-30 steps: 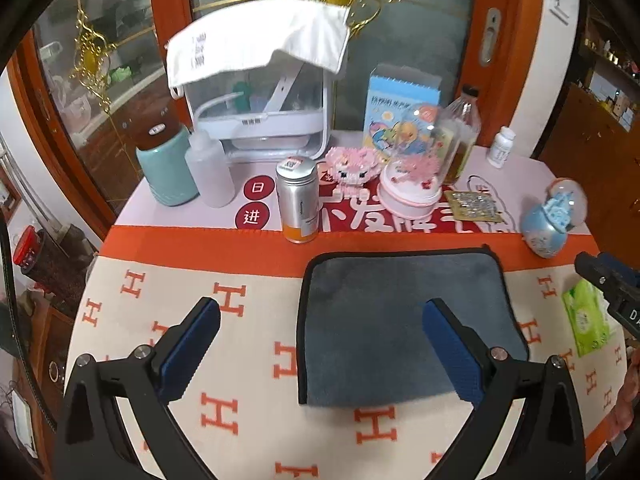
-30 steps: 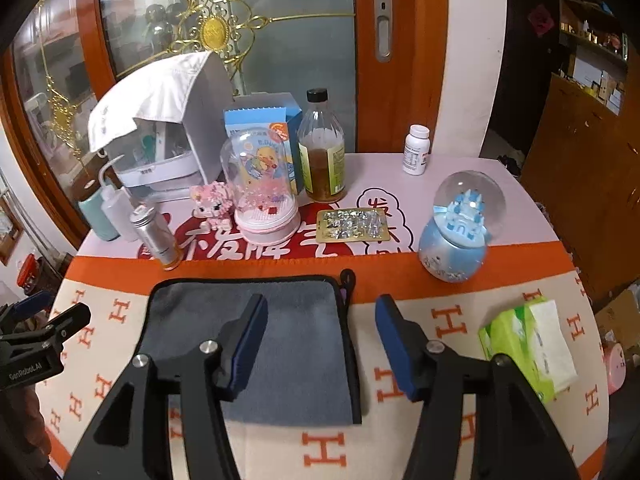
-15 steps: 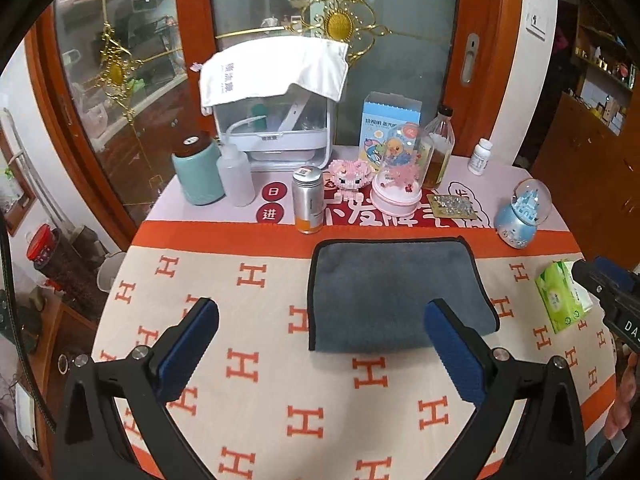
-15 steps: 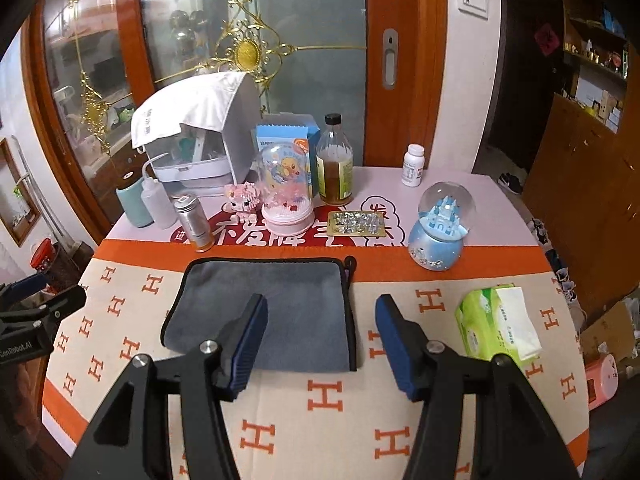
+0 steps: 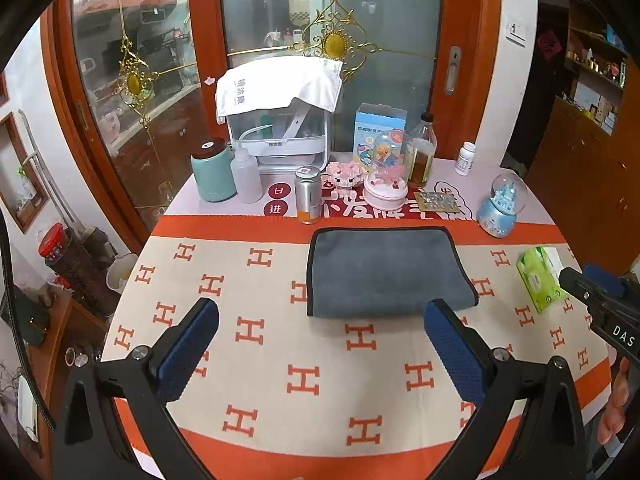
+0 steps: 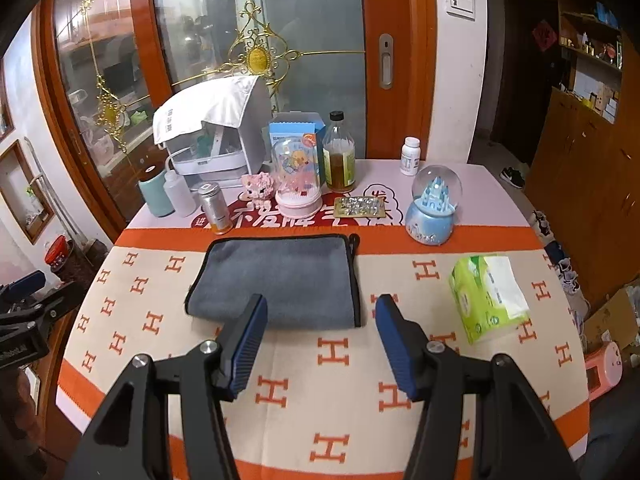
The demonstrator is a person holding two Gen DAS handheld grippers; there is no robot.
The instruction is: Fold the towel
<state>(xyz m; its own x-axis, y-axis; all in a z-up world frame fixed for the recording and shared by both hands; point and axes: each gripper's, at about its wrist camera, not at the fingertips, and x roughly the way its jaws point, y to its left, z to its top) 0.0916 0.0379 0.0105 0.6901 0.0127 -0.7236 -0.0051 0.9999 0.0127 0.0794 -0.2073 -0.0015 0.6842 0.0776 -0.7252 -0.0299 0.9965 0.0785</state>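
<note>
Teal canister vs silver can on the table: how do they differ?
The teal canister is wider with a dark brown lid; the silver can is slimmer, metallic, with an orange band at its base. The teal canister stands far left on the pale mat, beside a translucent squeeze bottle; the silver can stands nearer the folded grey towel, by its far-left corner. Both are upright and closed.

A lived-in home is indicated: a patterned tablecloth [image 6: 280,392], a snow globe [image 6: 434,210], a medicine bottle [image 6: 410,156], and shoes [image 6: 513,176] by wooden cabinets [image 6: 580,184] are noted.
</note>
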